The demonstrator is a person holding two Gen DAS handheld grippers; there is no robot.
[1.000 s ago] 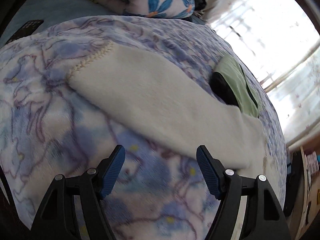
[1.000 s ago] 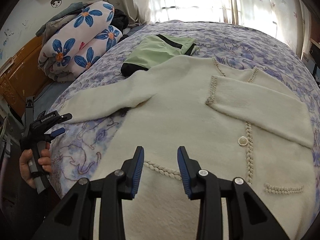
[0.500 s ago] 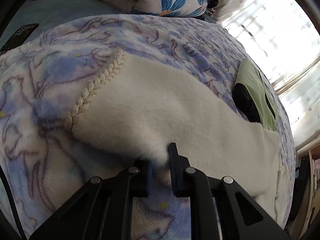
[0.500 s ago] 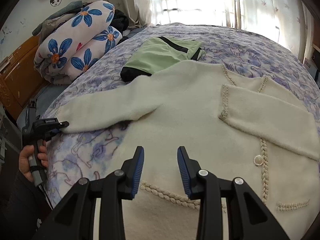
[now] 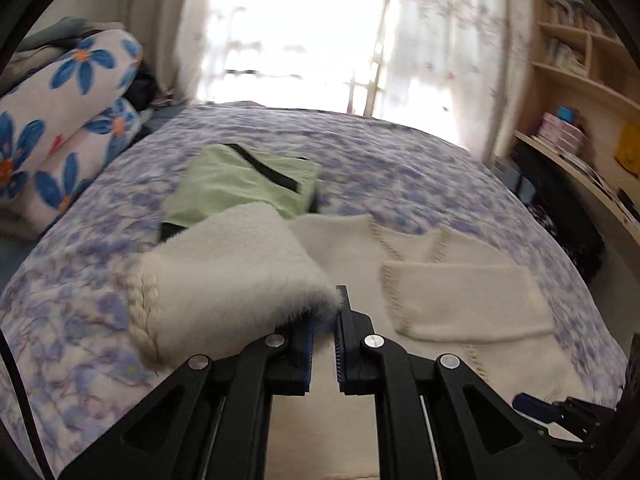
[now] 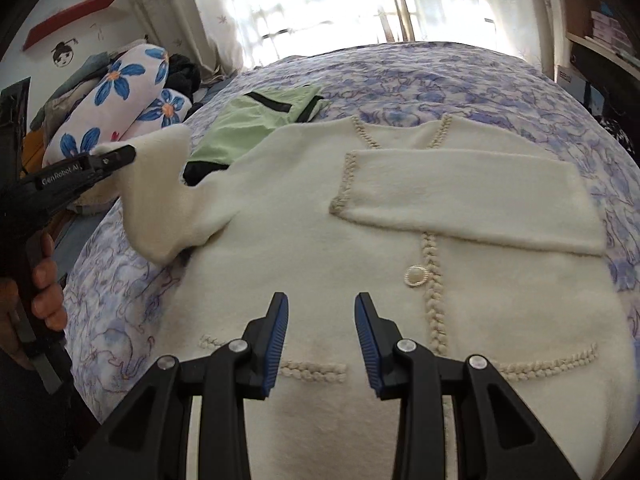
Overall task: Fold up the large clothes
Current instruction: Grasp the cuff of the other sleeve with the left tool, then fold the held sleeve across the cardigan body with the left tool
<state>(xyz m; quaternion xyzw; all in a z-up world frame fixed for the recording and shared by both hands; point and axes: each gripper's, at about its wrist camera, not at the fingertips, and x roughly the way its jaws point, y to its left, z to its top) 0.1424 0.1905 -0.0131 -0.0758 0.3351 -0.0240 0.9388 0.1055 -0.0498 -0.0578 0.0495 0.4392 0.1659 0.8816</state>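
Note:
A cream knitted cardigan lies front up on the bed, one sleeve folded across its chest. My left gripper is shut on the cuff of the other sleeve, which hangs lifted above the bedspread. In the right wrist view that same left gripper holds the raised sleeve at the left, a hand on its grip. My right gripper hovers over the cardigan's lower front with its jaws apart and nothing between them.
A folded green garment with black trim lies beyond the cardigan. Rolled floral bedding is stacked at the left. The bed wears a purple flowered spread. Wooden shelves stand to the right, curtained windows behind.
My left gripper closed on the sleeve cuff, then lifted it and swung it up over the bed toward the cardigan's body. The right gripper drifted slightly and stays parted.

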